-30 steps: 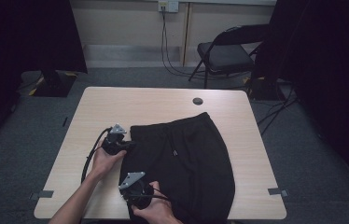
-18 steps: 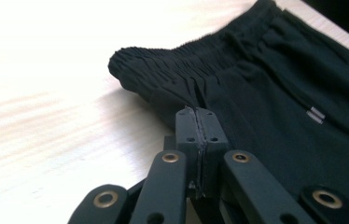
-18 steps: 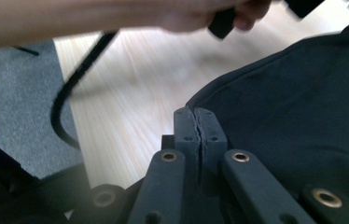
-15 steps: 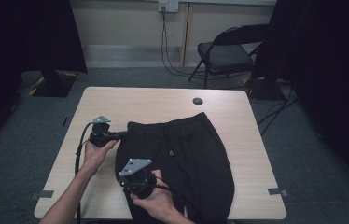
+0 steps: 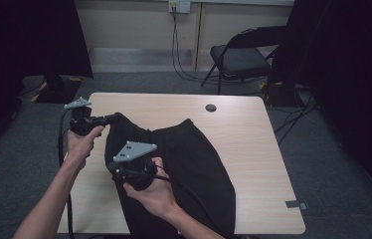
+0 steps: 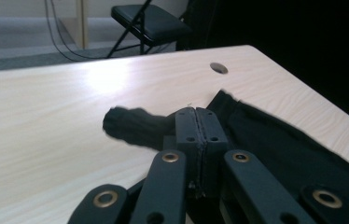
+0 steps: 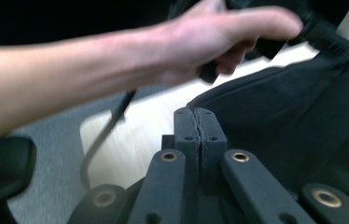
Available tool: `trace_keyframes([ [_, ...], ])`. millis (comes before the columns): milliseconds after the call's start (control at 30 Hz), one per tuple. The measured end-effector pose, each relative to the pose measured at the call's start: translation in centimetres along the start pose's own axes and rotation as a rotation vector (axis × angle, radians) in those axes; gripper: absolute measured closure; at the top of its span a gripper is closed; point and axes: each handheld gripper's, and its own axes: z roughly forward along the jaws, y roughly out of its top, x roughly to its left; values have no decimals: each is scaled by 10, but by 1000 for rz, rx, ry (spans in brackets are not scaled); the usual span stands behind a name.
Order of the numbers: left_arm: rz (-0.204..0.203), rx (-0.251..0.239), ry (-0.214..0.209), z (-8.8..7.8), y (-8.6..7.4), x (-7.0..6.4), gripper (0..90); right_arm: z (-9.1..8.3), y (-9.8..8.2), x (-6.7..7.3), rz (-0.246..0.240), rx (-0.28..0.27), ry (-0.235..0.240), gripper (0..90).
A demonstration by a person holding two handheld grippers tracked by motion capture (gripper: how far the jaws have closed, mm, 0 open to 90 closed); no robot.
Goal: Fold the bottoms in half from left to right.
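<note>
Black garment lay mostly on the worktop, its left edge lifted by both grippers; I judged the thin fold could slip if the lift outran the cloth's drag. Left hand-held gripper and right hand-held gripper were each pressed together, pinching fabric. No containers seen.

The trousers are spread on the bench, toward its near left; a folding chair is placed behind it.
</note>
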Motion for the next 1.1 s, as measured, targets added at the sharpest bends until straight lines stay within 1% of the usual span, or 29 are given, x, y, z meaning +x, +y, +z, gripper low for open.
trace_keyframes([
  [100,8,-32,11,-15,20,-4,896,-9,22,1,-12,-51,3,888],
  [167,28,-34,25,-21,31,-12,896,-16,33,3,-20,-85,6,888],
  [200,38,-26,33,-22,34,-16,896,-19,37,3,-25,-98,8,888],
  [233,52,-13,41,-22,36,-19,895,-23,38,3,-20,-111,9,888],
  [267,52,-7,42,-19,36,-21,895,-26,38,2,-21,-117,7,888],
  [300,53,3,35,-16,35,-23,895,-29,36,1,-16,-118,6,888],
  [333,63,14,29,-11,33,-24,894,-32,32,-1,-12,-118,2,888],
  [400,64,10,-2,0,27,-28,893,-39,23,-6,-7,-112,-12,888],
  [467,56,29,-18,13,21,-32,893,-48,13,-11,-4,-100,-35,888],
  [500,60,37,-27,20,18,-35,893,-53,8,-14,-2,-95,-49,888],
  [567,51,50,-32,35,13,-40,893,-63,-3,-22,12,-86,-78,888],
  [600,55,60,-32,42,12,-44,893,-67,-9,-27,20,-82,-93,887],
  [733,52,82,-45,69,13,-56,893,-86,-33,-48,71,-77,-145,888],
  [833,25,81,-66,89,15,-62,893,-100,-50,-64,111,-70,-190,888],
  [867,28,89,-67,96,15,-64,893,-103,-56,-70,119,-63,-210,888],
  [933,33,109,-72,110,10,-67,892,-109,-71,-81,142,-38,-246,887],
  [967,30,123,-75,118,6,-68,891,-112,-80,-88,157,-22,-262,888],
  [1033,43,161,-75,133,-4,-70,889,-114,-101,-102,187,24,-302,887],
  [1067,39,173,-84,141,-10,-71,887,-115,-112,-109,200,46,-324,888],
  [1100,40,189,-84,148,-15,-72,886,-116,-123,-115,226,62,-335,887],
])
